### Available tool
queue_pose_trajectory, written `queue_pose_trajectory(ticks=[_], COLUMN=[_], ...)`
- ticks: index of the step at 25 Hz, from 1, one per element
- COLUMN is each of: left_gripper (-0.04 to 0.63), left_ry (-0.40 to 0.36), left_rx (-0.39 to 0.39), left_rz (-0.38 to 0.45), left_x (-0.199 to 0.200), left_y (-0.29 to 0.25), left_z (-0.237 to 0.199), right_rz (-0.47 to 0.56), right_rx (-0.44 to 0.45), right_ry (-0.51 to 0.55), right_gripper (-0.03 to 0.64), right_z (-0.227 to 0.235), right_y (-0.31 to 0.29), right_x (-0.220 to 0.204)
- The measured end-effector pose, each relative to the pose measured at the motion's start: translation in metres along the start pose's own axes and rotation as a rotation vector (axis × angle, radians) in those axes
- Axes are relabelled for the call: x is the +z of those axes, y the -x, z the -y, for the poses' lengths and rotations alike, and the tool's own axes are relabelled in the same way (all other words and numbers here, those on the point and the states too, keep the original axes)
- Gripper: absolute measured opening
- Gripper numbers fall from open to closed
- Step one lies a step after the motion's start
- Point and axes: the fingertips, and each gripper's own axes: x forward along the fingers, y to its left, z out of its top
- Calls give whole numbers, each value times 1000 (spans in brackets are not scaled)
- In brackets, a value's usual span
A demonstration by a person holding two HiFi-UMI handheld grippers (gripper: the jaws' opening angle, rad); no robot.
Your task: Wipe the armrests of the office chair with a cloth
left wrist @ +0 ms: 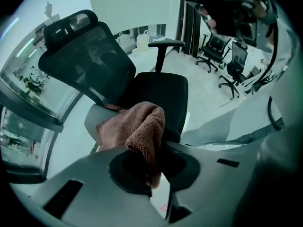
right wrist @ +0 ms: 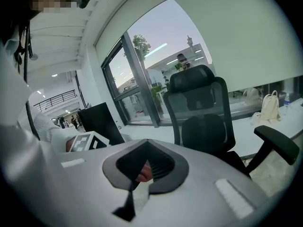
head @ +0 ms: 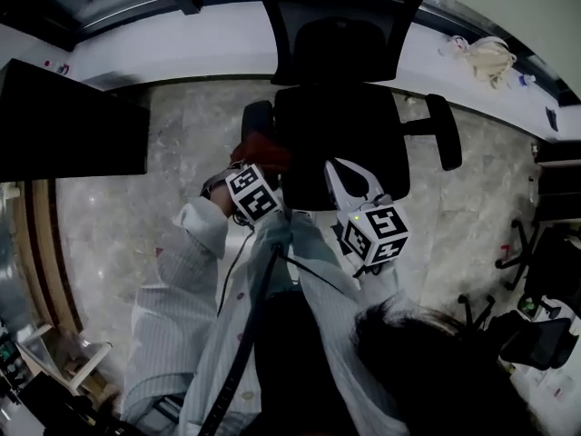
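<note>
**Cloth's on the first armrest, far one not done yet**

Left gripper (left wrist: 150, 167) is clamped on the reddish-brown cloth (left wrist: 135, 126), which drapes against the near armrest (left wrist: 94, 119) at centre-left of the left gripper view. Right gripper (right wrist: 142, 174) looks pinched together; a pinkish speck in the gap is too small to name. Looks like the wiping step on this side of the office chair (head: 340, 125). Next up is probably a stroke along the pad, then across to the other armrest (head: 445, 130) at right.

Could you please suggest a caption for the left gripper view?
Left claw shut on a brown cloth at the office chair's near side, with its mesh back and far armrest beyond.
</note>
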Motion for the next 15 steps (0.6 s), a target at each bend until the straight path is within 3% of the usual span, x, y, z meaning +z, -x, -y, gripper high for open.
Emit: queue_pose_trajectory(ticks=[6, 9, 11, 13, 15], left_gripper=[34, 34, 34, 34, 34], left_ry=[50, 133, 276, 443, 535], left_rx=[-51, -65, -25, 53, 159], left_rz=[0, 41, 160, 359, 574], left_x=[-13, -13, -2, 23, 54], left_y=[10, 17, 36, 76, 132], left_z=[23, 19, 0, -28, -57], right_rz=[13, 15, 21, 42, 87], right_rx=[50, 56, 56, 51, 42], right_ry=[31, 41, 64, 118, 184], right_gripper=[2, 2, 2, 2, 2], right_z=[-24, -31, -35, -39, -43], right_y=[-4, -2, 2, 7, 12], right_x=[11, 15, 23, 39, 64])
